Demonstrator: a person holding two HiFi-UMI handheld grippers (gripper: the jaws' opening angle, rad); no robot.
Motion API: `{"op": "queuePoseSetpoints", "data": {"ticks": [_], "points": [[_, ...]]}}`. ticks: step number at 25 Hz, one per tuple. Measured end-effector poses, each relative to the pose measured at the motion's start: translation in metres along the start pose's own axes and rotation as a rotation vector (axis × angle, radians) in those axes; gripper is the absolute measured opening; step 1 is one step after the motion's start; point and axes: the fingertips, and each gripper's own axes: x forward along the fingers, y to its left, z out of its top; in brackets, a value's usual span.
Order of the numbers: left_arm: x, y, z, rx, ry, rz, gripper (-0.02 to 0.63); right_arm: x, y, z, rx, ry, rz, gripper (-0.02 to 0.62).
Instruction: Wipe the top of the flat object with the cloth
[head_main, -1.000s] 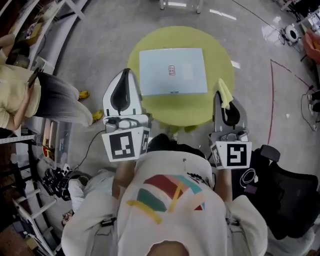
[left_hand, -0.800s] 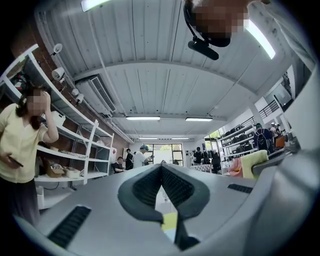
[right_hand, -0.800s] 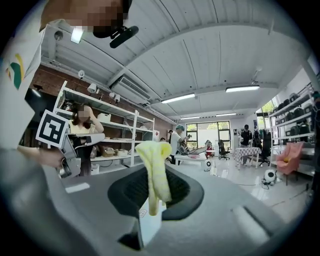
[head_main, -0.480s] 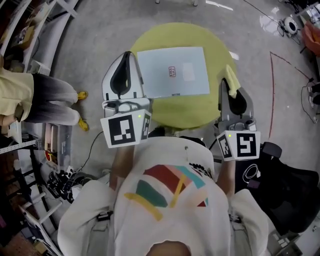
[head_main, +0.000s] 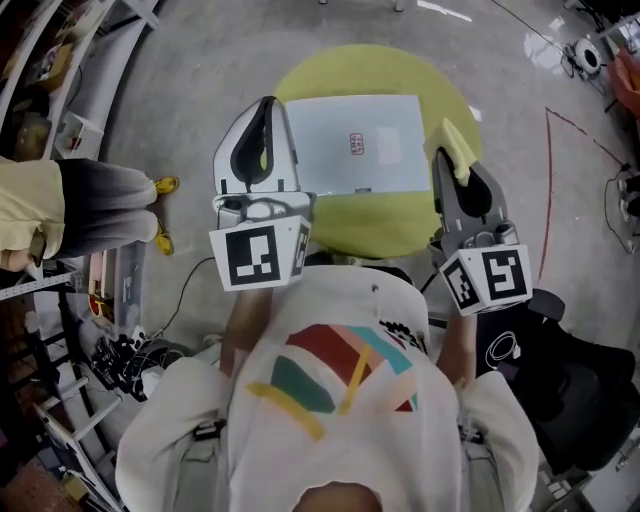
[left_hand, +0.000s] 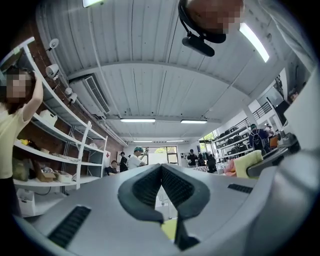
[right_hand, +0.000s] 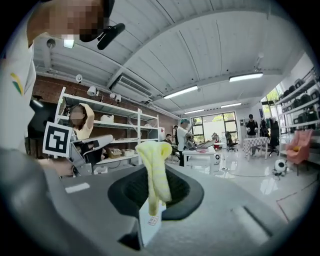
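Note:
A flat pale blue-grey object with a small red mark lies on the round yellow-green table. My right gripper hovers over the table's right edge, just beside the flat object, shut on a yellow cloth. In the right gripper view the cloth sticks up from the gripper and a white tag hangs below. My left gripper is shut and holds nothing, at the flat object's left edge. In its own view the left gripper has its tips meeting.
A person in a yellow top stands at the left by shelving. A black chair is at the lower right. A red line runs along the floor to the right of the table. Cables lie at the lower left.
Both grippers have moved forward toward the table. The right one carried the cloth up beside the flat object's right edge; the left one's tip now reaches the object's far left corner.

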Motion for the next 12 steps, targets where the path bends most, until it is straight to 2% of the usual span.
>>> {"op": "queuePoseSetpoints", "data": {"ticks": [2,5,9,12], "points": [[-0.003,0.003,-0.003,0.007,-0.003,0.004,0.015,0.01,0.005,-0.002,0.095,0.02,0.063,0.026],[-0.01,0.012,-0.011,0.028,0.018,0.012,0.015,0.032,0.018,-0.01,0.289,0.087,0.186,0.028],[-0.02,0.026,-0.021,0.044,0.033,0.041,0.015,0.065,0.042,-0.031,0.493,0.217,0.336,0.026],[-0.03,0.035,-0.026,0.048,0.038,0.07,0.015,0.083,0.066,-0.054,0.605,0.329,0.437,0.026]]}}
